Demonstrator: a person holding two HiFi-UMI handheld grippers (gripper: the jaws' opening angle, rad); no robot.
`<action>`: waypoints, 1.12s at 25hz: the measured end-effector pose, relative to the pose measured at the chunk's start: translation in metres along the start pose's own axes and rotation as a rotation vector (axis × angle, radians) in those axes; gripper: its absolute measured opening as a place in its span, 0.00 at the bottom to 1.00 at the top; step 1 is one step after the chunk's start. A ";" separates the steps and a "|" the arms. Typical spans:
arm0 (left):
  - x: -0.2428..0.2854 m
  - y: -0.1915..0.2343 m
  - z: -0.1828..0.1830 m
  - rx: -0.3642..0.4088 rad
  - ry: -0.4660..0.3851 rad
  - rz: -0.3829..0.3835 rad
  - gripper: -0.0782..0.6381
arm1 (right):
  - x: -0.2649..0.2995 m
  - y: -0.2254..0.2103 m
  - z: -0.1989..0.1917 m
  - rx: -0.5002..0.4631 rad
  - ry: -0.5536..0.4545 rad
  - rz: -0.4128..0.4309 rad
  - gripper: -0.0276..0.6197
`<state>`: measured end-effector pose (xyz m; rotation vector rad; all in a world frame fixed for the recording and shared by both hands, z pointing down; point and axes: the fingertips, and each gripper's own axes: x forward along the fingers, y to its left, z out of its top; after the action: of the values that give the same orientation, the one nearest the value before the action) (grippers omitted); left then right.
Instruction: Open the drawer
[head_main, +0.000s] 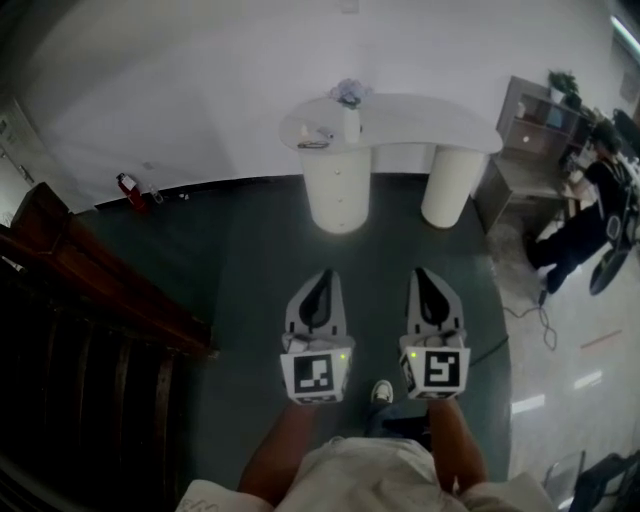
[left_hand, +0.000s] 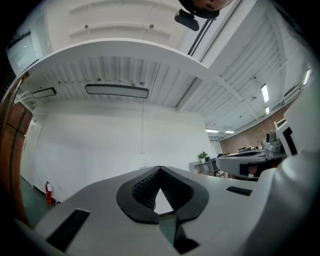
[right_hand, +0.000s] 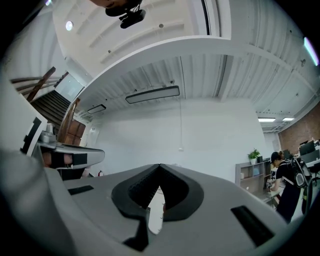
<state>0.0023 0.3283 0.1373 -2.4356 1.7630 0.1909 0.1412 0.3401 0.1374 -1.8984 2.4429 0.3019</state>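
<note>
You are at the approach step: the drawer is not yet reached, and both tools hang over the dark floor well short of the desk (head_main: 430, 125). The left tool (head_main: 325, 273) has its jaws together on nothing, and the left gripper view shows only the pale wall beyond the closed tips (left_hand: 160, 168). The right tool (head_main: 420, 271) is likewise closed and empty (right_hand: 160, 165). The drawer sits in the round white pedestal (head_main: 337, 185) under the desk's left end; a 2nd, plain pedestal (head_main: 447, 183) stands under the right end. Next, I judge, you need to close the gap to the left pedestal, part the jaws of 1 tool, line it up level with a knob, clamp on it and pull straight back. From here the drawer fronts are hard to separate: 2 faint dots on the pedestal may be knobs, and a sliver of it shows through the right tool's gap. The small items on the desk's left end (head_main: 350, 96) are too small to name, and your own feet are mostly hidden.
</note>
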 end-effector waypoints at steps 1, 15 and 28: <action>0.011 -0.001 -0.001 0.000 0.000 0.005 0.11 | 0.009 -0.006 -0.002 -0.002 -0.001 0.005 0.05; 0.133 -0.022 -0.014 0.031 0.000 0.087 0.11 | 0.116 -0.086 -0.035 0.030 0.007 0.080 0.05; 0.194 0.022 -0.042 0.045 0.021 0.140 0.11 | 0.200 -0.076 -0.066 0.032 0.043 0.157 0.05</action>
<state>0.0423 0.1331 0.1435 -2.2928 1.9269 0.1386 0.1697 0.1193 0.1628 -1.7219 2.6138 0.2272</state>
